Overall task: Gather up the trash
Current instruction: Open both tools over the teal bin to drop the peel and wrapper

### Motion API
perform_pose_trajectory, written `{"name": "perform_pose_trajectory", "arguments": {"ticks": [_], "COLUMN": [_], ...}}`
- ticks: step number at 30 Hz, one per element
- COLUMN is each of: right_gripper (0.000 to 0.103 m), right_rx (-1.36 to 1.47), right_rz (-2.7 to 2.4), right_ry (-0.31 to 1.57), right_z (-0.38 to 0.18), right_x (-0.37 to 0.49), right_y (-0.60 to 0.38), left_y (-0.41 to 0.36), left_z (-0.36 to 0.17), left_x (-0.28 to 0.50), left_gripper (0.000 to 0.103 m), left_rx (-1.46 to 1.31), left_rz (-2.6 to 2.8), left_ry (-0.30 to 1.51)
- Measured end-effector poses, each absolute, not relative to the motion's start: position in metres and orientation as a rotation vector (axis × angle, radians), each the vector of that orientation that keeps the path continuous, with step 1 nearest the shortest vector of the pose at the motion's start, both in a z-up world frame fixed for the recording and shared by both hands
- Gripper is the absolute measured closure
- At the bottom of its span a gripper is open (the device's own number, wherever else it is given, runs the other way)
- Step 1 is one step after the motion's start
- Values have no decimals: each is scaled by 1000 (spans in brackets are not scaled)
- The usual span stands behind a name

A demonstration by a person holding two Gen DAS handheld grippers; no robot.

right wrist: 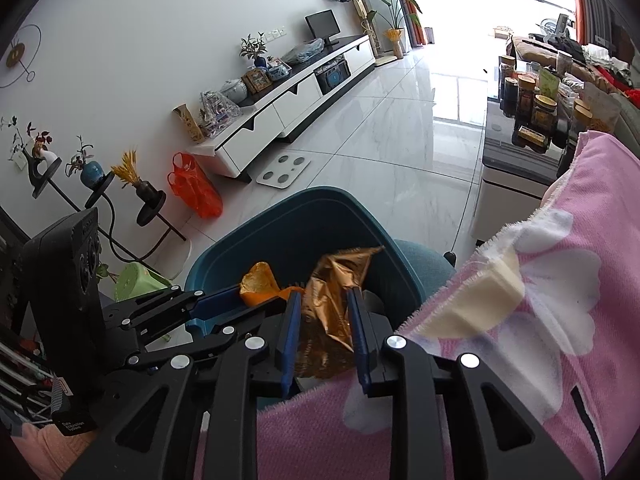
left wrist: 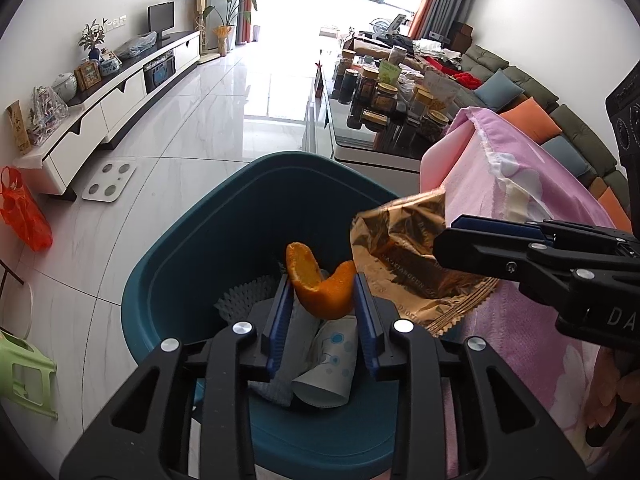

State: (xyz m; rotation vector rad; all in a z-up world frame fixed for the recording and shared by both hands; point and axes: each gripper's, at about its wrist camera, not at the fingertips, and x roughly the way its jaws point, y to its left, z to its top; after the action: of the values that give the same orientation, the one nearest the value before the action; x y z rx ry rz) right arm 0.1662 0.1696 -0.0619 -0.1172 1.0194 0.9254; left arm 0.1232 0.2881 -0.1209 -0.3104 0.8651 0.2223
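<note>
Over the bin, the left gripper clamps an orange peel and the right gripper clamps a gold wrapper.

Our left wrist view looks forward and down along its fingers, close over the teal bin at lower centre. Our right wrist view faces the same bin from the side of the pink cloth. Both share the bin, cloth, and TV cabinet at upper left
</note>
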Motion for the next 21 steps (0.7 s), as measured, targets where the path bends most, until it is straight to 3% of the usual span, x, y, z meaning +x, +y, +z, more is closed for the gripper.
{"name": "perform_pose_trajectory", "arguments": {"ticks": [4, 7, 10, 21], "right_gripper": [80, 80, 73, 56], "right_rx": [-108, -97, -81, -44], "right_rz": [924, 922, 923, 921], "right_ry": [1016, 1014, 1002, 925], "right_z": [-62, -61, -59, -47], "right_x": [166, 166, 166, 152], "right_y": [168, 165, 160, 130], "left_y": [288, 288, 285, 280], "left_z": [-120, -117, -113, -92], "left_x": [120, 118, 113, 77], "left_gripper": [72, 66, 59, 16], "left_rx": [-311, -306, -293, -259], "left_rz": [227, 232, 238, 251], "left_ry": [857, 850, 835, 757]}}
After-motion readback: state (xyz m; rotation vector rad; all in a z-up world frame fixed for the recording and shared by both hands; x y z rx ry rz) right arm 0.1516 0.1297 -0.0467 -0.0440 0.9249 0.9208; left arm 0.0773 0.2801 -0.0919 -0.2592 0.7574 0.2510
